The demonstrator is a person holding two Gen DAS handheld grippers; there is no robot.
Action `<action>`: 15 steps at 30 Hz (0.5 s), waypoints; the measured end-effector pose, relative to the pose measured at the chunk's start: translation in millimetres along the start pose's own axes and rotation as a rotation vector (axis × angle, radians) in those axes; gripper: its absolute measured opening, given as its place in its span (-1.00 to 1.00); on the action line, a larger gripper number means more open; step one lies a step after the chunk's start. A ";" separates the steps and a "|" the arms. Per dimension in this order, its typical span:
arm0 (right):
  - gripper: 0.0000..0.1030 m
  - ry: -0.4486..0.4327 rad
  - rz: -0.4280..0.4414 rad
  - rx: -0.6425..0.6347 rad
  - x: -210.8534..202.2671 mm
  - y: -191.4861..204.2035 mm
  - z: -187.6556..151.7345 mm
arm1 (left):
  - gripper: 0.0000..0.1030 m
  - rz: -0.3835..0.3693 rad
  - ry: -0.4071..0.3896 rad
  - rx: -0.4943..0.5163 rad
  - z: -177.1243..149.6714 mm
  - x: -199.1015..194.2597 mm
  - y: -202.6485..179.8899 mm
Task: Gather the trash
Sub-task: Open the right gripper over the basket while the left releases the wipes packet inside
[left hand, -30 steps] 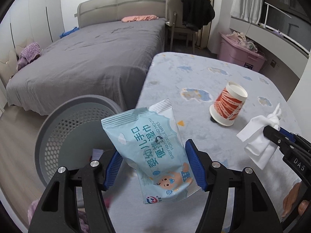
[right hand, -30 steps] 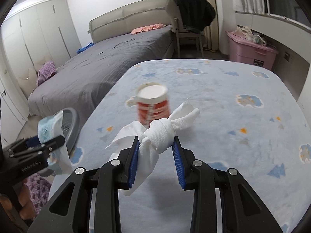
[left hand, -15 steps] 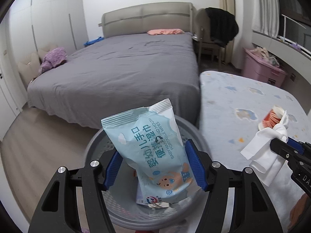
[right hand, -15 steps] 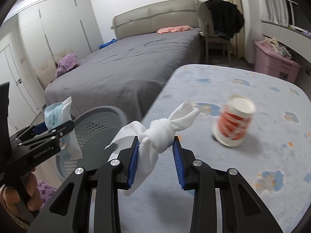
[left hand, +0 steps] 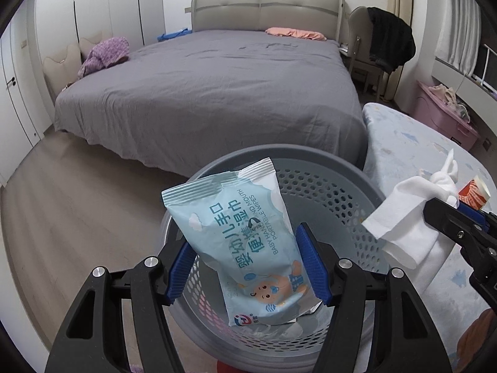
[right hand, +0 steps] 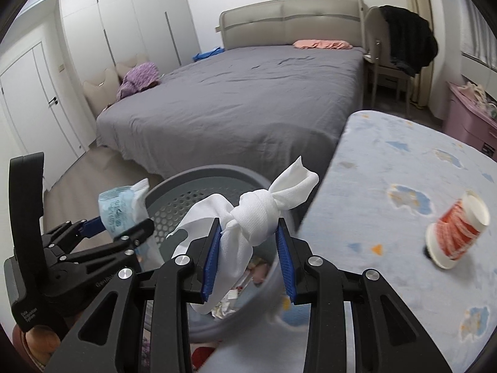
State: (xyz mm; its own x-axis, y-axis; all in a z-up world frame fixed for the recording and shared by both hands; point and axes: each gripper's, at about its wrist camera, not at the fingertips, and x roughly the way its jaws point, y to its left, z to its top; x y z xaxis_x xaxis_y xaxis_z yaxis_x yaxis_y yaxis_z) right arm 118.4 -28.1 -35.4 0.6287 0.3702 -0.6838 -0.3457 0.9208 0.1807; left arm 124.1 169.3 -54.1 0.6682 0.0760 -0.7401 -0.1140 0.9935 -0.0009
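My left gripper [left hand: 248, 264] is shut on a light blue baby wipes packet [left hand: 239, 236] and holds it above the grey perforated trash basket [left hand: 329, 199]. My right gripper [right hand: 248, 248] is shut on a knotted white tissue [right hand: 257, 214], held over the basket's rim [right hand: 198, 174] beside the table edge. In the right wrist view the left gripper [right hand: 121, 233] and its packet [right hand: 124, 208] are at the left. In the left wrist view the right gripper [left hand: 459, 227] and the tissue [left hand: 407, 217] are at the right. Scraps lie in the basket's bottom.
A red and white paper cup [right hand: 456, 230] lies tilted on the table with the blue patterned cloth [right hand: 403, 186]. A grey bed [left hand: 217, 93] stands behind the basket. A chair with a black jacket [left hand: 388, 43] and a pink bin [left hand: 447, 118] are far right.
Both grippers have swung left from the table to above the basket, each still holding its item. The basket now sits directly under the wipes packet and the cup has slid right in view.
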 end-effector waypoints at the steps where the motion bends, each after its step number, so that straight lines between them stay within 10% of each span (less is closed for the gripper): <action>1: -0.37 0.010 0.005 -0.004 5.7 3.0 -0.1 | 0.21 0.005 0.003 -0.002 -0.7 1.8 1.9; 15: -0.07 0.046 0.016 -0.008 27.6 11.5 -3.2 | 0.40 0.018 0.014 -0.027 -2.1 6.4 11.7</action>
State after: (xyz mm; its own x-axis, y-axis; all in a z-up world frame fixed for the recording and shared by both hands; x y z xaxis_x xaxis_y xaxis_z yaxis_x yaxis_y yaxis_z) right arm 129.5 -7.8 -54.5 0.5904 0.3788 -0.7127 -0.3615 0.9136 0.1861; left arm 125.5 181.2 -60.2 0.6558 0.0926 -0.7492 -0.1461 0.9893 -0.0056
